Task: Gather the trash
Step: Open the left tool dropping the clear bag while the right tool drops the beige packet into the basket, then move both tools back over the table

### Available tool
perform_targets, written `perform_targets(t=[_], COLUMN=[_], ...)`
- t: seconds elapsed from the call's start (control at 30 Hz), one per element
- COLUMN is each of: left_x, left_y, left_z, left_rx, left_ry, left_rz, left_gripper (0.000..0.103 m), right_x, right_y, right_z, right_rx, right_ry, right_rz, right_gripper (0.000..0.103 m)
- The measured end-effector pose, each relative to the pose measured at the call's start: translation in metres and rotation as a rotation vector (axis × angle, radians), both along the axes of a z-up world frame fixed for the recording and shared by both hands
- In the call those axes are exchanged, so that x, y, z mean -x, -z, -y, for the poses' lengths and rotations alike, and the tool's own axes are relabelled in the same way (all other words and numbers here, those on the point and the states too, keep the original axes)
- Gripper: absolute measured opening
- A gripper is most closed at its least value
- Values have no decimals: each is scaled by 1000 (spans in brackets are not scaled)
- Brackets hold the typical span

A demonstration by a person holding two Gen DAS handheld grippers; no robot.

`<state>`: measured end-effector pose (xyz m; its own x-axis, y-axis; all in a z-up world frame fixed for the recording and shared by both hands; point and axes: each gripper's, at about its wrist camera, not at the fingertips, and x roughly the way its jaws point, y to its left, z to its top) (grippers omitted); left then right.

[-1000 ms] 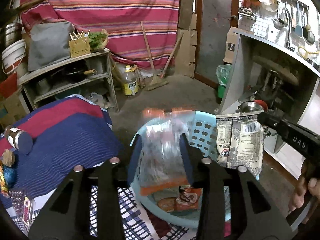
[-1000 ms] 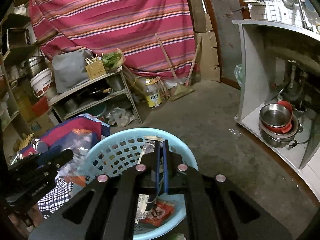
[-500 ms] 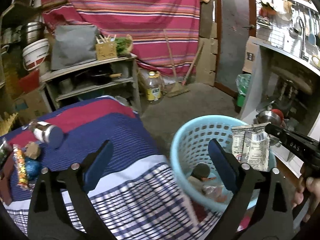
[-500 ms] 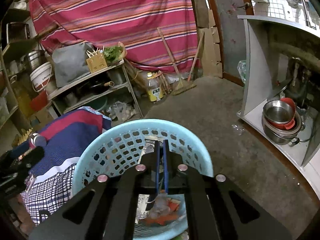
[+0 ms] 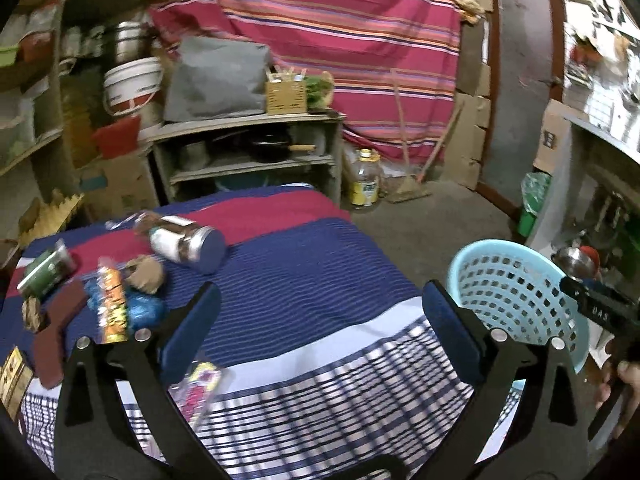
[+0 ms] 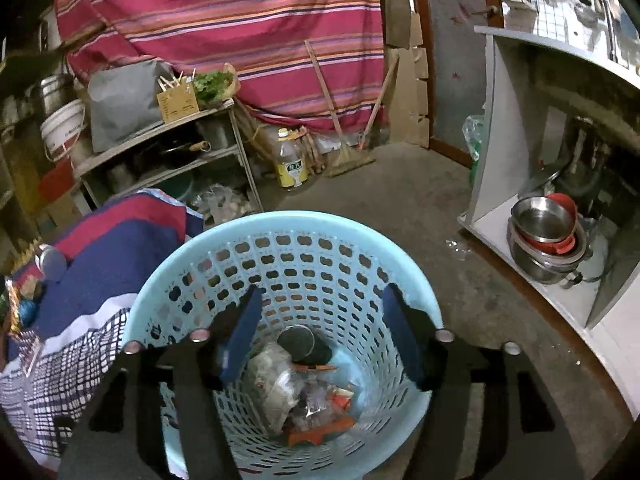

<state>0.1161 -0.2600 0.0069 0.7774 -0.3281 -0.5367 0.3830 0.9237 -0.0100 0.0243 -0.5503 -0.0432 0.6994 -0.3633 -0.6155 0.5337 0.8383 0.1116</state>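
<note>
Jaws of the left gripper (image 5: 320, 308) have just been opening and now stand spread wide over the striped cloth (image 5: 304, 272), with nothing between them. Left of its blue pads, trash lies scattered on that cloth: a green packet (image 5: 44, 274), a yellow-orange snack wrapper (image 5: 111, 306), a shiny blue wrapper (image 5: 146, 310), a crumpled brown scrap (image 5: 146, 276) and a jar on its side (image 5: 186, 242). A clear wrapper with pink print (image 5: 198, 388) lies just below the left pad. Further right stands the light blue basket (image 5: 516, 292) beside the cloth's edge. The right gripper (image 6: 320, 332) hangs over that basket (image 6: 280, 240), its jaws also just opened and partly apart, gripping nothing. Below them, at the basket's bottom, lie crumpled wrappers (image 6: 304, 396) and a round dark lid (image 6: 296, 342). Steel bowls (image 6: 544, 232) sit stacked on a low shelf at far right.
</note>
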Motion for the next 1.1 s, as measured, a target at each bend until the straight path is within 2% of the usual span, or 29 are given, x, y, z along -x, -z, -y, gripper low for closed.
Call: perform_targets(t=[0.27,0.5,0.67,0.87,1.0,1.1], left_x=[-10,-15,-27,-38,-49,-55], left_y=[-3,2,12,33,46,57], left_z=[-70,-137,-193,-234,-258,-274], left_rx=[-20,-44,-28,-55,-41,-31], left_ry=[-117,-217,-310,-377,-408,-430], left_rz=[15,22,-11,-45,-94,-139], left_gripper=[97,97,97,97,97,97], right_x=[-17,-45,-66,-89,-102,-110], right_y=[-22,-30,-28,-26,-27,-29], right_z=[-54,-123,-173,-218,-245,-263], right_rx=[42,36,39,17,34,43], right_ry=[-70,-168,-240,-299,-330,-354], right_rz=[38,68,70,64,60,65], right_gripper=[70,70,70,70,78,80])
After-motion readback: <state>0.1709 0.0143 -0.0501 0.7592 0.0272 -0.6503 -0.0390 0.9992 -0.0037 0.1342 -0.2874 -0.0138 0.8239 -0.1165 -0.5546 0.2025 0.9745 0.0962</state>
